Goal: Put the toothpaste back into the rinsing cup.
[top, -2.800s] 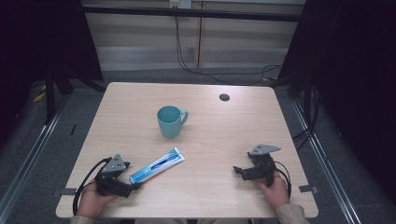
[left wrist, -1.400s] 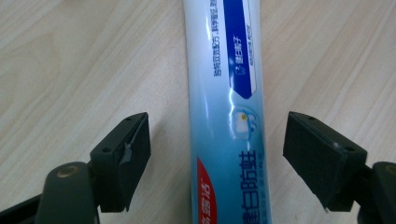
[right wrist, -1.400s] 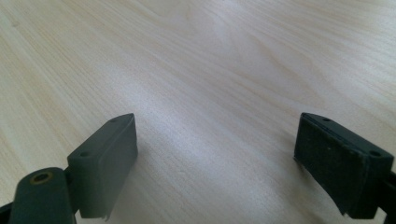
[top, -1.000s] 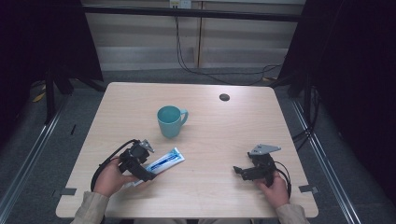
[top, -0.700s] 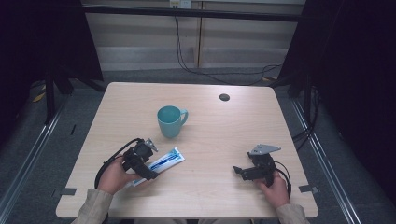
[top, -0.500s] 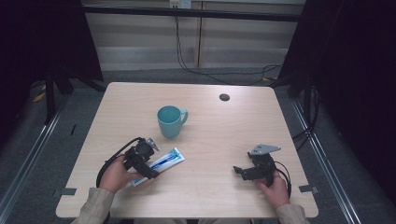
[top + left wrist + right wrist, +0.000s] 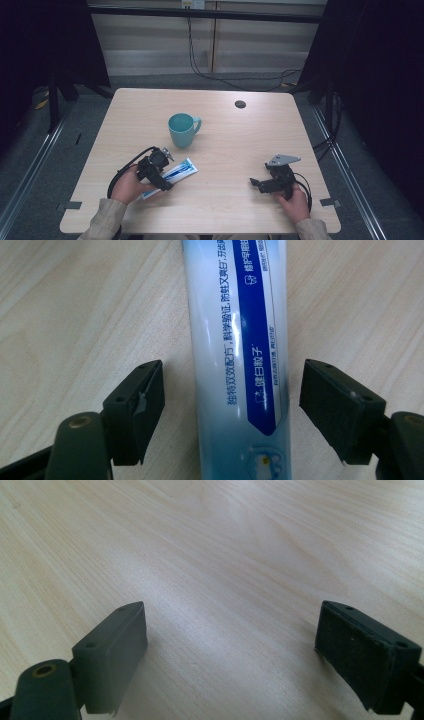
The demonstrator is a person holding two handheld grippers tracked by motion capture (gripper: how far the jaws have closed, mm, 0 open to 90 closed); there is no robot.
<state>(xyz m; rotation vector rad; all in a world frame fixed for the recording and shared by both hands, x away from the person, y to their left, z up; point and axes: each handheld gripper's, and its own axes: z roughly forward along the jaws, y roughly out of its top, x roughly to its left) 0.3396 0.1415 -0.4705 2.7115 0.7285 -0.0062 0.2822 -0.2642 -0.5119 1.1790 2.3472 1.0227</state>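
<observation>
Toothpaste tube (image 7: pixel 235 360) between open left tool (image 7: pixel 232 410)

A teal mug (image 7: pixel 182 129) stands upright near the middle of the pale wooden table (image 7: pixel 240 150), its handle turned toward the right. Farther back and off to the right, a small dark round disc (image 7: pixel 240 104) sits in the tabletop, well apart from the mug. Beyond the far edge, black cables (image 7: pixel 215 60) hang down against a light wall panel. Grey carpet (image 7: pixel 45 165) surrounds the table.
</observation>
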